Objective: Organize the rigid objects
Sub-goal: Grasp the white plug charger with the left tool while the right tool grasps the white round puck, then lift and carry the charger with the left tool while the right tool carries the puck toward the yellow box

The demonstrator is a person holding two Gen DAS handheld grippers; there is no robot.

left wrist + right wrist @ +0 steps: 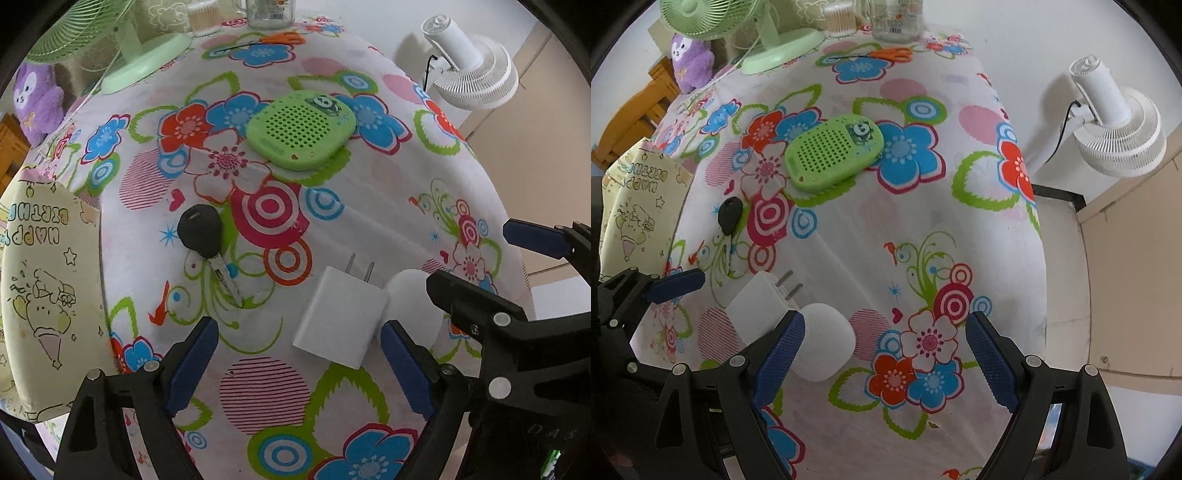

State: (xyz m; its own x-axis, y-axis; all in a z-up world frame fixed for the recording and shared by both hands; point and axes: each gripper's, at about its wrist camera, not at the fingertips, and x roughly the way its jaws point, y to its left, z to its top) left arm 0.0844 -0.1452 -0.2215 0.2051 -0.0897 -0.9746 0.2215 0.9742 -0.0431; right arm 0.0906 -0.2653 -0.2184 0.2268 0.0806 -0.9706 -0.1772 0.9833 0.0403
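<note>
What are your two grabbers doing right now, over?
Left gripper open, right gripper open, both empty. White plug charger beside round white case, black car key untouched. Nothing blocking.

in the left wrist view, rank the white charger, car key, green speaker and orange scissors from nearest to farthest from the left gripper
1. White charger: closest to the open left gripper, just ahead, right of centre.
2. Car key: farther out, to the left.
3. Green speaker: mid-table, ahead.
4. Orange scissors: at the table's far end.
</note>
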